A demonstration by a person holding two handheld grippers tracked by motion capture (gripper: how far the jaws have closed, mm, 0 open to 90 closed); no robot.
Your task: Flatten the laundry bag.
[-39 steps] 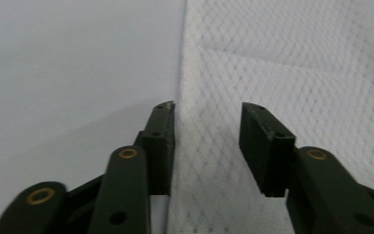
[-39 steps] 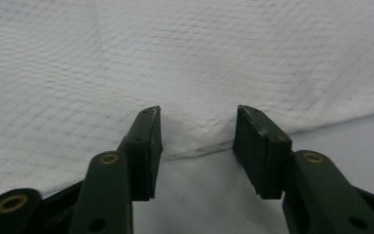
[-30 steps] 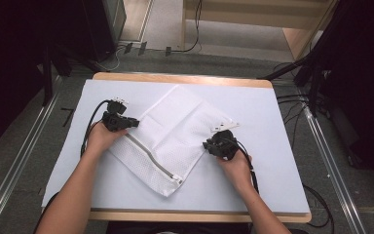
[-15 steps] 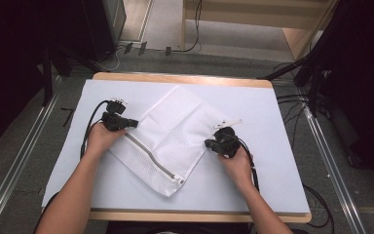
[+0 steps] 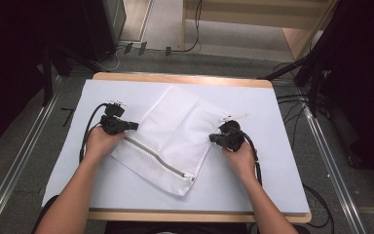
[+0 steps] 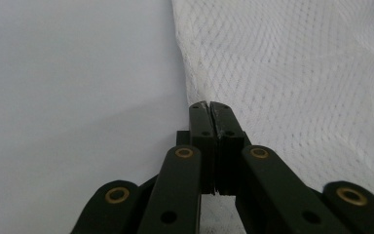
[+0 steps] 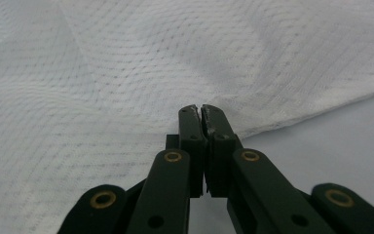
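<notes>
A white mesh bag (image 5: 175,131) lies flat and askew on the white table cover (image 5: 277,175), its zipper (image 5: 158,158) running along the near edge. My left gripper (image 5: 135,126) is shut on the bag's left edge; in the left gripper view the closed jaw tips (image 6: 209,105) meet the mesh (image 6: 297,73) at its border. My right gripper (image 5: 212,138) is shut on the bag's right edge; in the right gripper view the jaws (image 7: 199,108) pinch the rim of the mesh (image 7: 126,73), which creases toward them.
A small white tag (image 5: 236,117) lies by the bag's right corner. The wooden table edge (image 5: 175,78) shows at the far side. Cables (image 5: 88,126) trail from both grippers. Metal rails (image 5: 19,170) flank the table.
My right hand has shifted a little to the right with the bag's edge, and the bag's right side now lies flatter. The left hand has stayed put.
</notes>
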